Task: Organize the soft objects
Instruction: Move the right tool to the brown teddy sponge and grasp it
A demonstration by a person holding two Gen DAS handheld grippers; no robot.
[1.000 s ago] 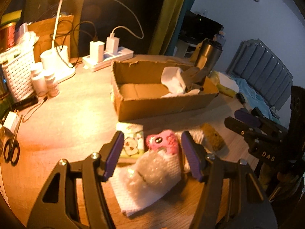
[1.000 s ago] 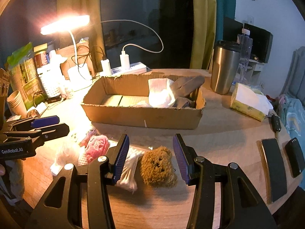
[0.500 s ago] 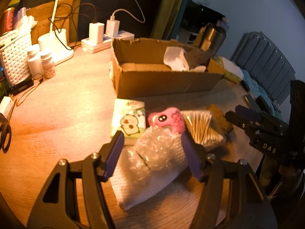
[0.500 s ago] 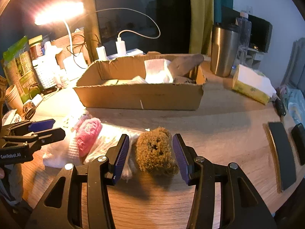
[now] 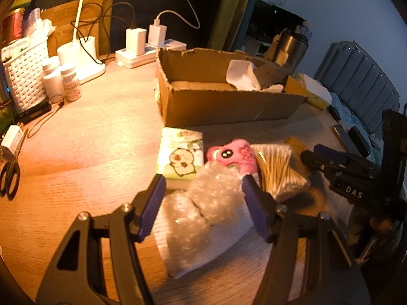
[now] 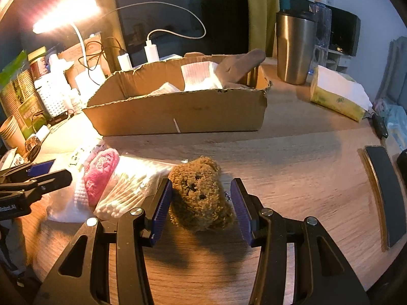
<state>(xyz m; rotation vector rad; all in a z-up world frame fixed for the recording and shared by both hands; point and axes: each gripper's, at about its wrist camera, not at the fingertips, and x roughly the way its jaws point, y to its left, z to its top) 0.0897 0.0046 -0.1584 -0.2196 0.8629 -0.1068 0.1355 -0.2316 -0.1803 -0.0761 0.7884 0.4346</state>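
Observation:
A brown plush bear [image 6: 201, 193] lies on the wooden table between the open jaws of my right gripper [image 6: 201, 203], untouched. My left gripper [image 5: 203, 195] is open around a bubble-wrap bundle [image 5: 211, 203] lying on a white cloth [image 5: 203, 249]. Beyond it lie a pink plush [image 5: 231, 155], a cotton-swab bag [image 5: 277, 167] and a tissue pack [image 5: 180, 155]. The pink plush [image 6: 101, 175] and swab bag [image 6: 129, 190] also show in the right wrist view. A cardboard box [image 6: 178, 114] behind holds a white cloth [image 6: 201, 76] and a grey soft item [image 6: 241, 63].
A steel tumbler [image 6: 295, 48] and yellow tissue box [image 6: 338, 96] stand at the right. Dark flat objects [image 6: 384, 193] lie near the right edge. A lamp [image 5: 84, 58], white basket [image 5: 25, 78], bottles [image 5: 71, 81], a power strip [image 5: 142, 53] and scissors [image 5: 10, 178] crowd the left.
Both grippers have moved down and forward. The bear now sits between the right jaws and the bubble wrap between the left jaws. Both stay open.

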